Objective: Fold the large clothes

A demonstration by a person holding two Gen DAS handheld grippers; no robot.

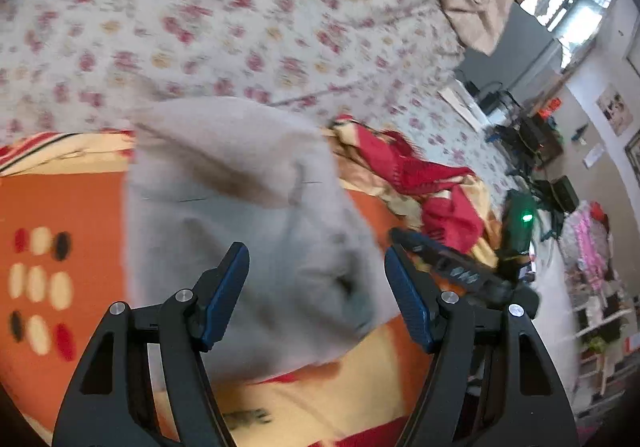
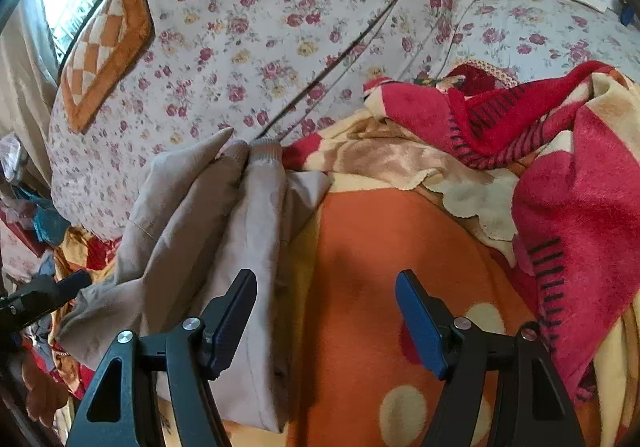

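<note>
- The left gripper has its jaws spread, nothing pinched; its blue pads hang above the grey garment and do not press it.
- The right gripper is spread too, holding nothing; its left finger sits over the garment, its right one over the orange blanket.
- The garment lies bunched on the blanket, partly folded over itself, with a ribbed cuff at its far end near the floral sheet.
- In the left view the garment is blurred, so its folds are hard to read.
- A rumpled red and cream blanket is heaped to the right of the garment, apart from it.
- The floral sheet covers the bed beyond; an orange checked cushion rests on it at the far left.
- The right gripper shows in the left view, just to the right of the garment.
</note>
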